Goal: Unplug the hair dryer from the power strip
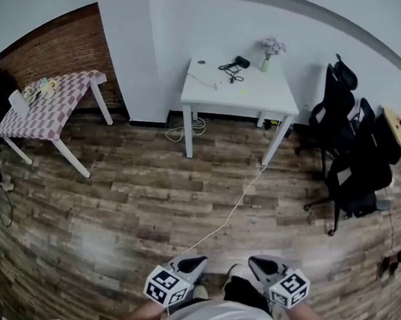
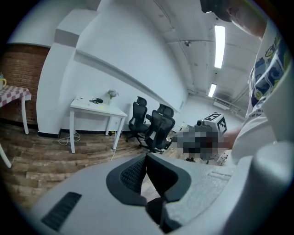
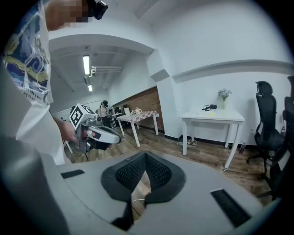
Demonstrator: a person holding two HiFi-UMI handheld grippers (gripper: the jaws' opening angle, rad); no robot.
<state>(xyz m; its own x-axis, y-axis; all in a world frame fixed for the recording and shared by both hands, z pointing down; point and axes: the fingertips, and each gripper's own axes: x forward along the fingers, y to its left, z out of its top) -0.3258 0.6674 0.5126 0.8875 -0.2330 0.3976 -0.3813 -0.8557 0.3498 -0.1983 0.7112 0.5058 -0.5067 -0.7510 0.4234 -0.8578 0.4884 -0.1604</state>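
The black hair dryer [image 1: 235, 65] lies with its coiled cord on the white table [image 1: 247, 97] at the far side of the room, beside a small vase of flowers [image 1: 269, 49]. It also shows small in the left gripper view as the hair dryer [image 2: 96, 100] and in the right gripper view as the hair dryer [image 3: 210, 107]. I cannot make out a power strip. My left gripper [image 1: 195, 263] and right gripper [image 1: 258, 262] are held close to the person's body, far from the table. Both are shut and hold nothing; the left gripper [image 2: 146, 157] and right gripper [image 3: 145, 153] have their tips together.
A white cable [image 1: 226, 216] runs across the wooden floor from the table's leg toward the person. More cable [image 1: 184, 131] lies coiled under the table's left side. A checkered table [image 1: 44, 106] stands at the left, black office chairs [image 1: 351, 144] at the right.
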